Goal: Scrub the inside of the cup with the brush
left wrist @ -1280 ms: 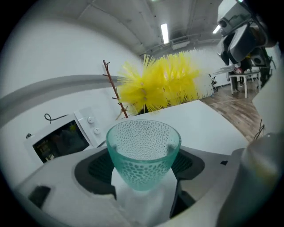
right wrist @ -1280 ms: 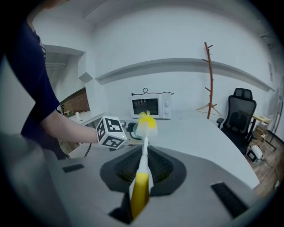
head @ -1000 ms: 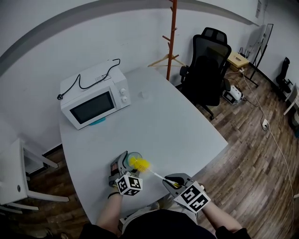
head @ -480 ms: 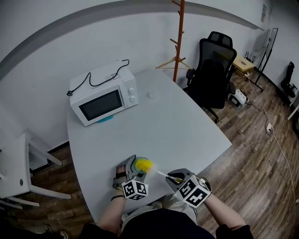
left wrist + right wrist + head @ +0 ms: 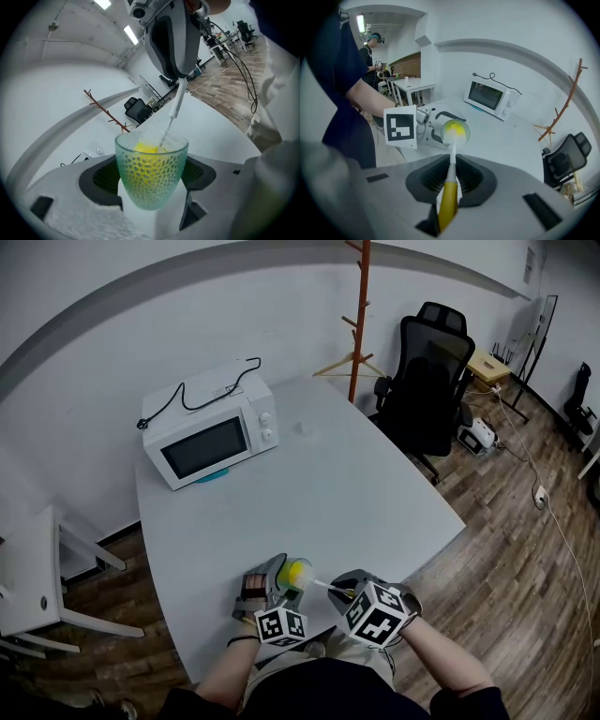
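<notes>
Pinching the green cup (image 5: 151, 168) between its jaws, our left gripper (image 5: 151, 200) holds the mouth facing our right gripper (image 5: 449, 187) — that one clamps the brush (image 5: 451, 165) handle, yellow head straight ahead of it, sunk inside the cup.

This looks like an office or lab workroom. Well beyond the left gripper (image 5: 281, 582), a white microwave (image 5: 208, 448) sits at the far end of a large white table (image 5: 375, 493). Far past the right gripper (image 5: 349, 594), a black swivel chair (image 5: 429, 381) and a wooden coat stand (image 5: 359, 324) stand by wood-plank flooring (image 5: 506, 521). Out beyond the left gripper's outer side are more white desks (image 5: 415, 86) and another person (image 5: 372, 44).
</notes>
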The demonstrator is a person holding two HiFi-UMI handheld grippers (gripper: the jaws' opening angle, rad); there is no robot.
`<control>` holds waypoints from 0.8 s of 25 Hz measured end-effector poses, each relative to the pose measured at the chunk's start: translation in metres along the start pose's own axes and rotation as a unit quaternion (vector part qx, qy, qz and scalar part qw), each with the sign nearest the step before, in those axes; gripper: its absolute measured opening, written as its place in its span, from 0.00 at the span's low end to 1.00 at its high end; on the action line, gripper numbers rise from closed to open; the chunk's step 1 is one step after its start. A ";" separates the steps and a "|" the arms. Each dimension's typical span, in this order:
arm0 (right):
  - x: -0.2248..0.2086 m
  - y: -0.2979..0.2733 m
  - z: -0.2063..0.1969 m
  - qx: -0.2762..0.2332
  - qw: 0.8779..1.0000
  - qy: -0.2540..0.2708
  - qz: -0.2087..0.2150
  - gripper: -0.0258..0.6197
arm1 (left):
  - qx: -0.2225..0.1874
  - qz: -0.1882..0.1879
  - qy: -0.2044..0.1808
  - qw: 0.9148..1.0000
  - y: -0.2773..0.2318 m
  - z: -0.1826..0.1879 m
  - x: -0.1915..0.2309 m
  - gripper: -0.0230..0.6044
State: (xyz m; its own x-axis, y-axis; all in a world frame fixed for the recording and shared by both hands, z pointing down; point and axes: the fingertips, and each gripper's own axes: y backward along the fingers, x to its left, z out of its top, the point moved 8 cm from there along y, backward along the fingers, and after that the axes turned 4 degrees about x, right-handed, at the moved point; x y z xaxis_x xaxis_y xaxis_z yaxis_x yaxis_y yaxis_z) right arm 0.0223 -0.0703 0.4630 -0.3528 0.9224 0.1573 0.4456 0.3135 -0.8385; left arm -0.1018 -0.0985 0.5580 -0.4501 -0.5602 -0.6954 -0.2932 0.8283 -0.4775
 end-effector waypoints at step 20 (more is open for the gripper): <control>0.012 0.006 -0.006 0.057 0.864 0.473 -0.165 0.12 | -0.015 -0.017 0.035 0.999 0.004 0.009 -0.007 0.65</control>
State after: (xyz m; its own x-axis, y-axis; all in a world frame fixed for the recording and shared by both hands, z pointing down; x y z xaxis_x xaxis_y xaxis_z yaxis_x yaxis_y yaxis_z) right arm 0.0255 -0.0559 0.4632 0.4086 0.5767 0.7074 0.3458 0.6195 -0.7048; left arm -0.0921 -0.0911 0.5562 -0.4968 -0.5871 -0.6391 -0.3348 0.8091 -0.4830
